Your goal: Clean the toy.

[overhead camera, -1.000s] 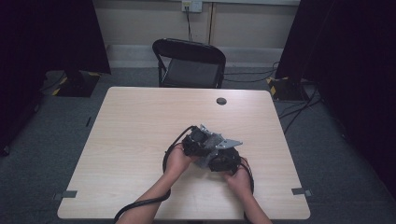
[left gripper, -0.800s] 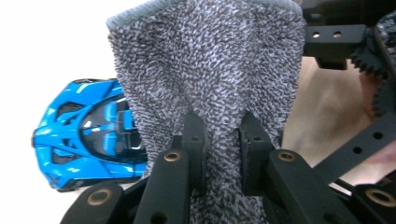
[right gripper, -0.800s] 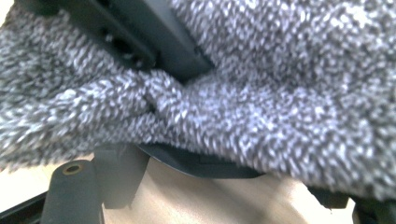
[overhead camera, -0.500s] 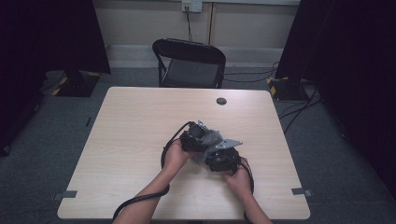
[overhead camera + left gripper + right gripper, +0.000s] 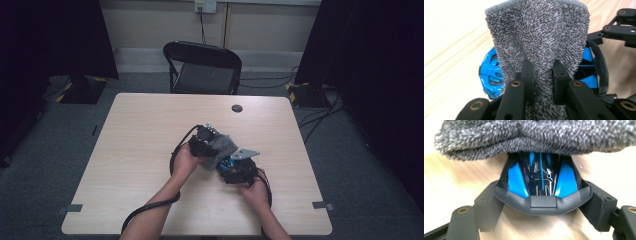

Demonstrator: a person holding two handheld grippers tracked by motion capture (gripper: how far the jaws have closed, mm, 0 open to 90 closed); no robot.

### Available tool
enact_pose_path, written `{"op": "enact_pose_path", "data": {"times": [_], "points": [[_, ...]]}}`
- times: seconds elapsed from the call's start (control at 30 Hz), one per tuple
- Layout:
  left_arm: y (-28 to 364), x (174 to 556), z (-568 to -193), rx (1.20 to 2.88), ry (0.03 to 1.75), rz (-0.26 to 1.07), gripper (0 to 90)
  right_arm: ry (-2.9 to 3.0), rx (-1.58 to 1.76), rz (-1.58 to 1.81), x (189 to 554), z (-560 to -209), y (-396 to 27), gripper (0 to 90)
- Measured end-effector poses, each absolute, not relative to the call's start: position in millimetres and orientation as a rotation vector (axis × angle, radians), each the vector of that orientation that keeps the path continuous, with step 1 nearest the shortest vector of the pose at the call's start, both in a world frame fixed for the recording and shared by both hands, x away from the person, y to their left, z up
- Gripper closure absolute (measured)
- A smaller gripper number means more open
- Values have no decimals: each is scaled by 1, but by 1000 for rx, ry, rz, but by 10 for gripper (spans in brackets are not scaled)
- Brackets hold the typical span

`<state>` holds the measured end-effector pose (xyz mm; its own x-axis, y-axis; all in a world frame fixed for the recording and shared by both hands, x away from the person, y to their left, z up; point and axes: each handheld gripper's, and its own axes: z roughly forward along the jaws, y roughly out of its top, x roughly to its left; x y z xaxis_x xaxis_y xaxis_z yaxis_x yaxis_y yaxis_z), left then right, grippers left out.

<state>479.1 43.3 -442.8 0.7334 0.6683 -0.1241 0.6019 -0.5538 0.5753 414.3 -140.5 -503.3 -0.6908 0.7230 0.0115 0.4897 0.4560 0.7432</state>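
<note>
The high view looks forward and down from above the person's side, the whole table (image 5: 150, 150) in frame, a chair (image 5: 204, 67) at twelve o'clock beyond it. The left gripper view sits very close, facing along its jaws at a grey cloth (image 5: 536, 37), with a blue helmet (image 5: 489, 72) behind at nine o'clock. The right gripper view is equally close, looking at that helmet's front, the cloth across twelve o'clock. All three share cloth and helmet.

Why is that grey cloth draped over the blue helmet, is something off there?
Nothing looks damaged or spilled. The left gripper pinches the grey cloth and lays it over the blue helmet, which the right gripper clamps by its visor end above the table.
</note>
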Motion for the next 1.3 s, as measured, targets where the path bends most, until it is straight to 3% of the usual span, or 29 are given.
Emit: {"op": "enact_pose_path", "data": {"times": [1.3], "points": [[79, 517, -458, 2235, 1158, 132, 753, 2403, 1035, 1078, 414, -503, -141, 249]]}}
